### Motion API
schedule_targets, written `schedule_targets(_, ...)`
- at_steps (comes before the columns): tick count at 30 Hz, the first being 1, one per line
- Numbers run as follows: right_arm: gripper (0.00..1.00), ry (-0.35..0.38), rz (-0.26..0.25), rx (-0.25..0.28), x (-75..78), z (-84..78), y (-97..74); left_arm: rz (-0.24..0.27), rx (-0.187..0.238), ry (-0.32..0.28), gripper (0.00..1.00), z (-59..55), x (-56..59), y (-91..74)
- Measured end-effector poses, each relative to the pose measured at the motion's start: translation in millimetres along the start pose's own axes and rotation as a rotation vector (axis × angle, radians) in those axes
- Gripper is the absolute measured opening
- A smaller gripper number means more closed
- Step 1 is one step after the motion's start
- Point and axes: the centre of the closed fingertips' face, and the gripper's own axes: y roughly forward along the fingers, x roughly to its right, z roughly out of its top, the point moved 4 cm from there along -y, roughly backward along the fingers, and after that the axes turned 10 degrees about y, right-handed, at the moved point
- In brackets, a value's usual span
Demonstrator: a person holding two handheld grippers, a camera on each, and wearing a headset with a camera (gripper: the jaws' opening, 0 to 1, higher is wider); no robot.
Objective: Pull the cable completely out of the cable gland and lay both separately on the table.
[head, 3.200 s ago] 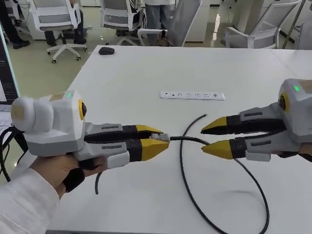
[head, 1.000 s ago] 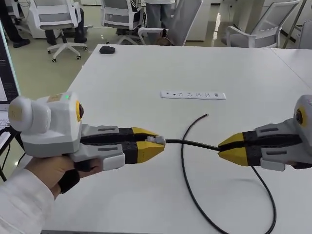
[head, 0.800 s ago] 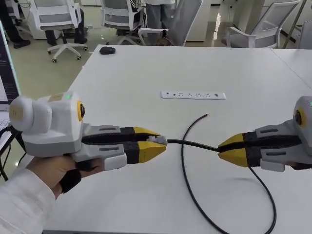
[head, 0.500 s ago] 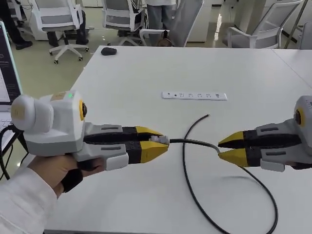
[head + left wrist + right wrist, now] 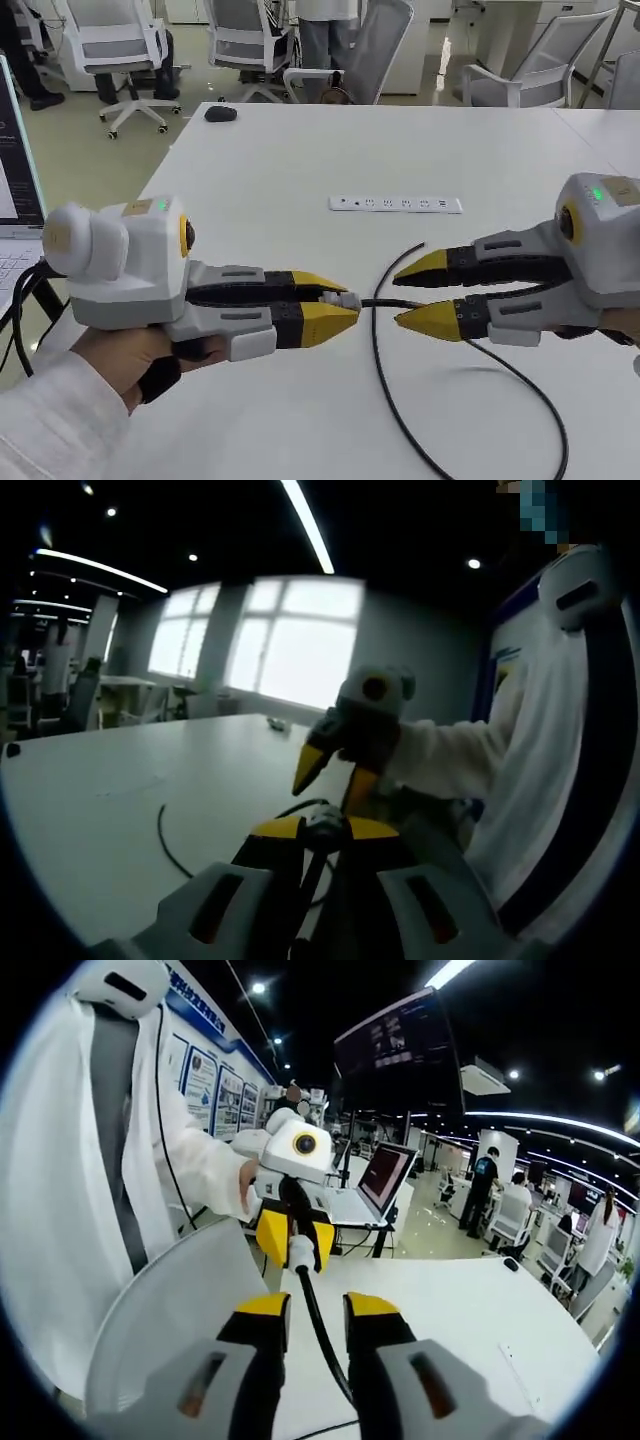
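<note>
- The right gripper (image 5: 400, 299), shut on the black cable (image 5: 378, 385) a second ago, now has its jaws apart. It sits closer to the cable gland (image 5: 338, 297), and the cable passes loose through the gap between its tips.
- The left gripper (image 5: 345, 303) keeps its jaws clamped on the gland, which pokes out at their tips, held above the white counter (image 5: 300, 170).
- In the right gripper view, the cable runs straight out between the parted jaws to the gland, just ahead of them.
- In the left gripper view, a dark stretch of cable appears to trail back from the gland between the clamped jaws.
- One pull looks finished, and the right gripper seems to be resetting for a fresh grip nearer the gland.
- The cable is not yet out, and the rest of it loops on the counter beyond the right jaws.
</note>
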Motion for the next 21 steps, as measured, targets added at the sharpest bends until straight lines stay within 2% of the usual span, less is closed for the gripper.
schedule_targets(8, 0.17, -0.009, 0.035, -0.001, -4.0, 1.0, 9.3, -0.012, 0.001, -0.003, 0.16, -0.3, 2.7, 2.1)
schedule_targets(12, 0.07, -0.011, 0.045, -0.005, -6.0, -0.4, 9.1, -0.013, 0.003, -0.011, 0.16, -1.6, 3.1, 2.0)
schedule_targets(21, 0.06, 0.001, 0.055, -0.005, -9.5, -3.1, 7.3, -0.021, 0.002, -0.024, 0.16, -3.6, 5.6, 3.0)
